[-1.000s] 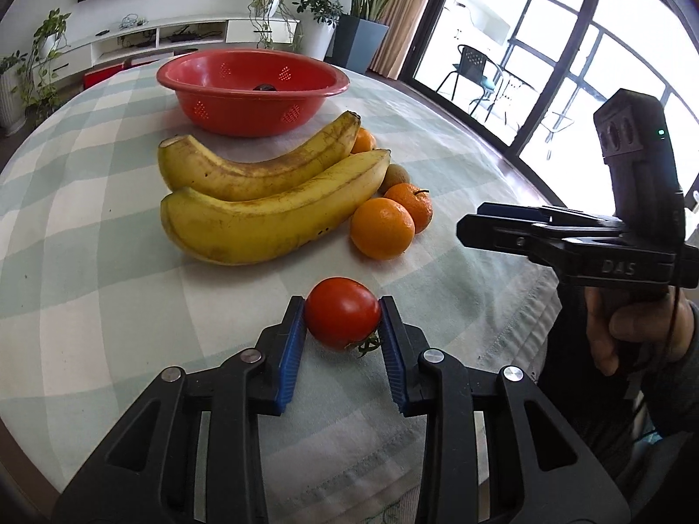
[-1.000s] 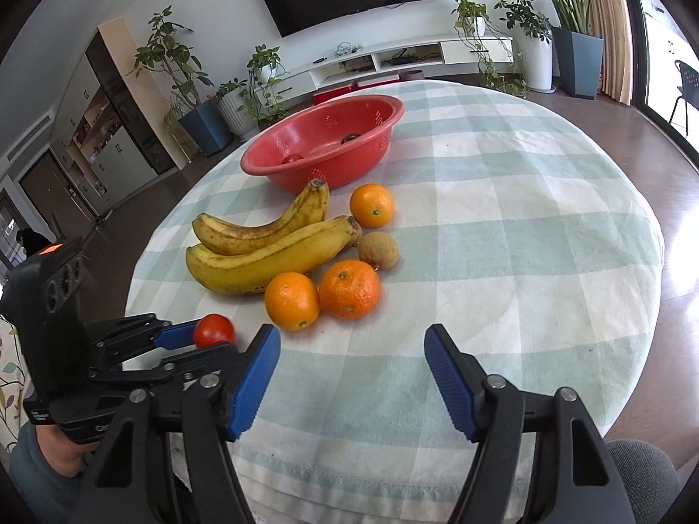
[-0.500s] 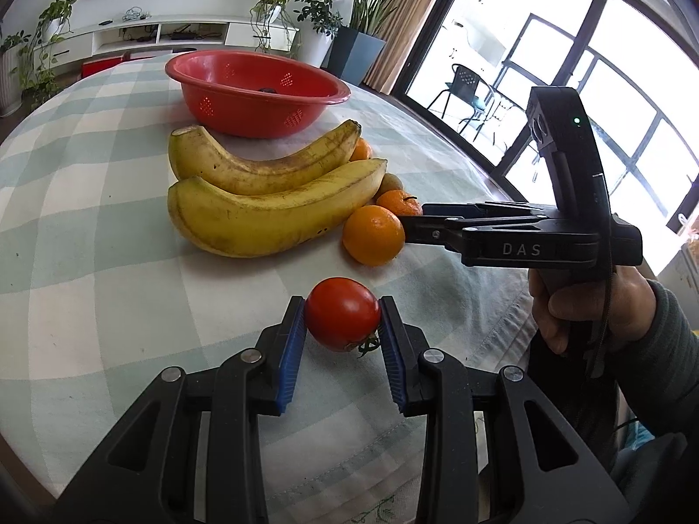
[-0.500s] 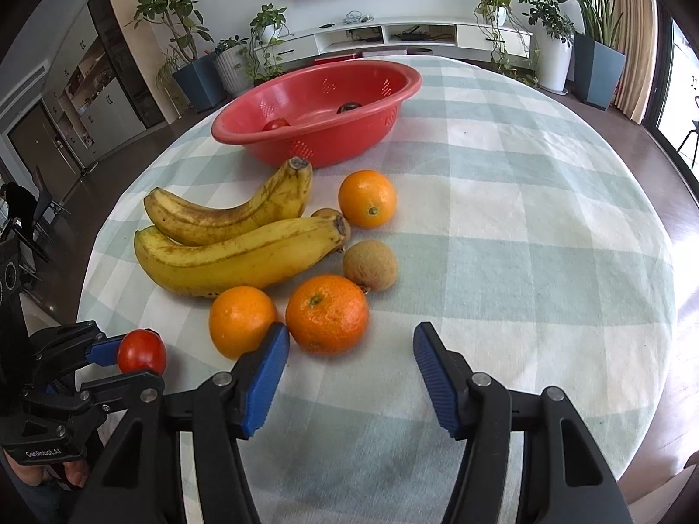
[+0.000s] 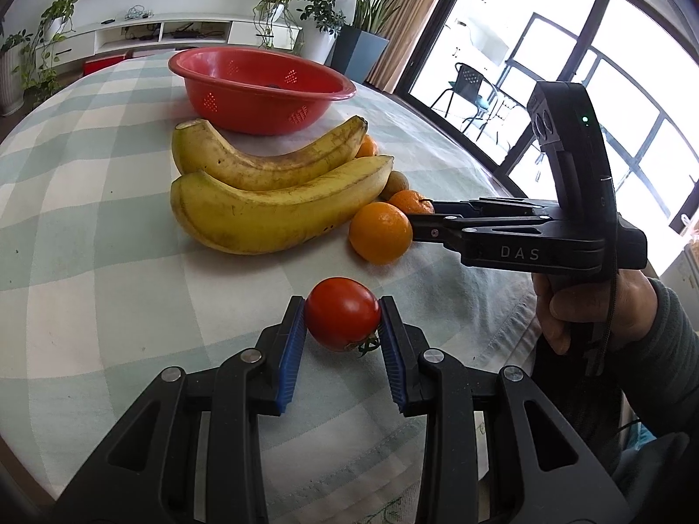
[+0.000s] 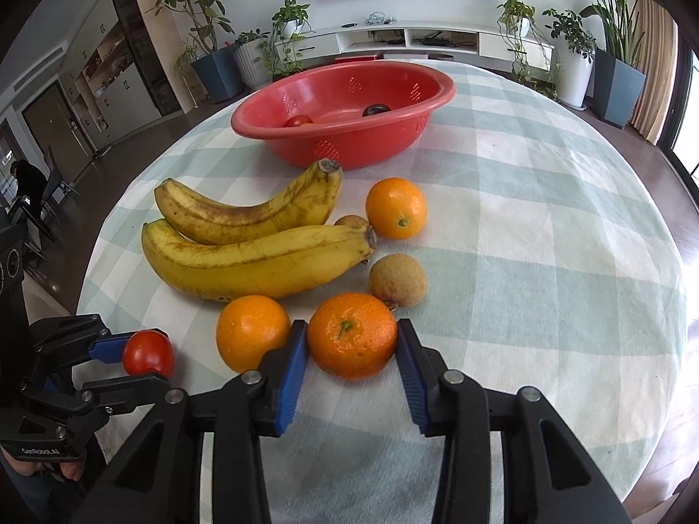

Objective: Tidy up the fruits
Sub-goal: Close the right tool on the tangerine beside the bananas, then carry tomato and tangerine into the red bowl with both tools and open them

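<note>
My left gripper point(image 5: 343, 327), low in its wrist frame, is clamped on the tomato point(image 5: 342, 313), while my right gripper point(image 6: 351, 349) (angled downward) is closing around the mandarin point(image 6: 351, 335), pads at its sides.

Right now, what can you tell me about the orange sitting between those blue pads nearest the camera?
The orange is round and deep orange, with dimpled, slightly shiny peel and a small green stem stub facing up. It sits on the checked tablecloth, between the right gripper's blue-padded fingers, which are closing and sit right at its sides. A smoother orange lies close on its left, a brown kiwi-like fruit just behind it.
</note>
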The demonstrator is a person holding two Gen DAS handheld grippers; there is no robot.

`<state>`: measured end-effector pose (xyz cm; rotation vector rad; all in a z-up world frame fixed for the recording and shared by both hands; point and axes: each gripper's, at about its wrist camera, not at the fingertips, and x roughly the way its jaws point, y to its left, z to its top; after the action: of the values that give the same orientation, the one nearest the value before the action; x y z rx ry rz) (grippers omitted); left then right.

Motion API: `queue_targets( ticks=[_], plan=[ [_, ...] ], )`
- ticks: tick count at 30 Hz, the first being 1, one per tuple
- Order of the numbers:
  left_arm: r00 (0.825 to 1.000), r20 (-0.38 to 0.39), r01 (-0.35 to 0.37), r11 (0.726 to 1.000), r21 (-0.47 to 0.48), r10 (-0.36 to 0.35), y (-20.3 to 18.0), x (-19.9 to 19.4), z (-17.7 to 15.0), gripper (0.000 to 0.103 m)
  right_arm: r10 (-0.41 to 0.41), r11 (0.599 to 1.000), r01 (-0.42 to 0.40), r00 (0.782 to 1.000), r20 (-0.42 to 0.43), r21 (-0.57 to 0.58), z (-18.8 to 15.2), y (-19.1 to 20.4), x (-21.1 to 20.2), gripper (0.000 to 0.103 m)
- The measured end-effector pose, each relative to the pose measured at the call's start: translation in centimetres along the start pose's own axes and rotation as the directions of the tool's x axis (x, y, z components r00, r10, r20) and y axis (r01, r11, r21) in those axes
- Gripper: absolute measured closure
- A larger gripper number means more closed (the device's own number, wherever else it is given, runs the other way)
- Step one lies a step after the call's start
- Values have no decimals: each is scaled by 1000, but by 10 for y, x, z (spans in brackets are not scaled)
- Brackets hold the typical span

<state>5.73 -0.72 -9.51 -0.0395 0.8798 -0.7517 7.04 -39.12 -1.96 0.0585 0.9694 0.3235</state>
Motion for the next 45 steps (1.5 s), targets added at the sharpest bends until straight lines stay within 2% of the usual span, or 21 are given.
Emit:
queue_targets(
  ticks=[6, 9, 12, 15, 20, 26, 31, 36, 39, 45],
  plan=[
    [1000, 4, -4, 1000, 4, 4, -1, 0, 1, 72, 20, 999, -20, 1000, 8, 46, -11, -4, -11, 61],
    [1000, 8, 2, 1000, 5, -2, -3, -3, 1, 72, 52, 993, -54, 998, 24, 104, -19, -12, -22, 61],
    [1000, 26, 14, 1000, -5, -14, -3, -11, 5, 72, 81, 981, -90, 995, 61, 174, -21, -23, -38, 61],
    [998, 56, 20, 1000, -17, -19, -2, -26, 14, 72, 74, 970, -96, 991, 107, 223, -17, -41, -57, 61],
    [992, 126, -18, 1000, -19, 20, 11, -61, 43, 72, -43, 958, -9, 984, 172, 288, 3, -88, -86, 61],
    [979, 170, -120, 992, 26, 114, 31, -88, 99, 72, -162, 935, 63, 951, 263, 350, 40, -136, -123, 61],
    [976, 160, -162, 984, 76, 148, 40, -79, 150, 72, -159, 956, 63, 931, 328, 286, 81, -128, -135, 61],
    [972, 120, -215, 968, 128, 200, 38, -43, 201, 72, -49, 992, 4, 934, 354, 127, 128, -85, -118, 61],
    [969, 63, -244, 957, 159, 237, 44, -7, 223, 72, 3, 998, -22, 947, 320, 55, 153, -58, -93, 61],
    [963, -37, -256, 952, 170, 266, 67, 56, 241, 72, 44, 999, -40, 986, 161, -29, 177, -23, -26, 61]
  ],
)
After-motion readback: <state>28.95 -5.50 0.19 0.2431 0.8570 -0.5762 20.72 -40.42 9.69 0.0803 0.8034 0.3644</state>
